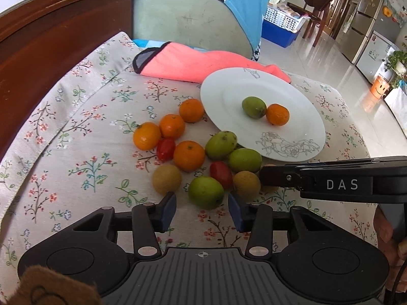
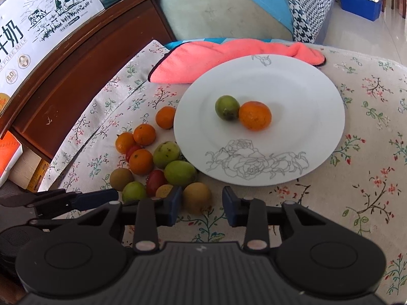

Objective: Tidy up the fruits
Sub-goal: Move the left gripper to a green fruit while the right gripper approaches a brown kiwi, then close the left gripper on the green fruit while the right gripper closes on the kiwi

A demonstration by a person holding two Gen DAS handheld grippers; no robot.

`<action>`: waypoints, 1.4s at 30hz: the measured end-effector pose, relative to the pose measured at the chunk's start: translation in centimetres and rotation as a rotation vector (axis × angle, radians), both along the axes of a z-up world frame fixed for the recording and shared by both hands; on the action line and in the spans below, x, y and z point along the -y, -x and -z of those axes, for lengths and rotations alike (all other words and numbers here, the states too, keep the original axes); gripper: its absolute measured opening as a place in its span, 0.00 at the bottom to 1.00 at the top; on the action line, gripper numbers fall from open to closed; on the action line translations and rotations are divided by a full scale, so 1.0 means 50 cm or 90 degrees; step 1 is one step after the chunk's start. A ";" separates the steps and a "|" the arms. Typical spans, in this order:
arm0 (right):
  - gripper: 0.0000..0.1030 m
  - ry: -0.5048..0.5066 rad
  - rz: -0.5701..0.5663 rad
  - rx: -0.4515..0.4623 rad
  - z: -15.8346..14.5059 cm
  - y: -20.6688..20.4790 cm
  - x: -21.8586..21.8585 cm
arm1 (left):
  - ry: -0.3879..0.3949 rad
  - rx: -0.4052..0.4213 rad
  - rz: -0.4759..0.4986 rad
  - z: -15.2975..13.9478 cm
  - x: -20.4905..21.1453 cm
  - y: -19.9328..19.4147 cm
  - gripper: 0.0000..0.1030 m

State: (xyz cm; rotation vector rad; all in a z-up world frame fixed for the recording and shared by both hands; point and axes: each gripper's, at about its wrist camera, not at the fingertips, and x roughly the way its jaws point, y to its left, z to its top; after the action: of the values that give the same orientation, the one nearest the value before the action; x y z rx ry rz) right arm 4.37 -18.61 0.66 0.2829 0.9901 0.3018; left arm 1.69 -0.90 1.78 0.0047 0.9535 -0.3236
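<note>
A white plate [image 1: 229, 94] [image 2: 292, 96] on the flowered cloth holds one green fruit [image 1: 253, 107] [image 2: 227, 107] and one small orange [image 1: 277, 114] [image 2: 255, 116]. Left of the plate lies a heap of oranges, green fruits, red tomatoes and brown fruits [image 1: 188, 156] [image 2: 141, 161]. My left gripper [image 1: 202, 204] is open, with the nearest green fruit [image 1: 206, 192] [image 2: 133, 190] between its tips and a gap at the left pad. My right gripper [image 2: 202, 203] straddles a brown fruit [image 2: 197, 197]; cloth shows between that fruit and the right pad, so it is open.
A pink towel [image 1: 193, 63] [image 2: 229, 56] lies behind the plate. A dark wooden frame [image 1: 51, 38] [image 2: 76, 81] borders the cloth on the left, with a milk carton [image 2: 38, 25] on it. A cushioned chair back [image 1: 183, 20] stands behind. The floor drops off to the right.
</note>
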 end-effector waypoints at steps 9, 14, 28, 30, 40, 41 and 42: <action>0.34 -0.032 0.007 -0.012 0.003 -0.001 0.003 | -0.002 0.007 0.008 0.012 0.010 -0.001 0.32; 0.25 -0.030 0.000 -0.010 0.001 0.000 -0.001 | -0.006 0.016 0.013 0.014 0.012 -0.002 0.28; 0.28 -0.058 0.024 -0.035 0.010 -0.003 0.010 | -0.019 0.041 0.019 0.019 0.021 -0.004 0.28; 0.28 -0.062 0.022 -0.037 0.010 -0.003 0.012 | -0.017 0.041 0.018 0.018 0.020 -0.003 0.28; 0.25 -0.045 0.000 -0.008 -0.018 0.003 0.001 | 0.018 0.038 -0.007 -0.015 0.005 0.003 0.27; 0.25 -0.045 0.000 -0.002 -0.022 0.004 0.001 | 0.020 0.042 -0.006 -0.019 0.005 0.003 0.27; 0.25 -0.044 0.001 0.003 -0.027 0.004 0.002 | 0.021 0.046 -0.005 -0.022 0.006 0.002 0.27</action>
State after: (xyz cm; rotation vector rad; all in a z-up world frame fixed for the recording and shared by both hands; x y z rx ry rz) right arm 4.18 -18.73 2.01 0.3463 0.9753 0.3355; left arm 1.56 -1.22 2.88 -0.0175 0.8757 -0.3292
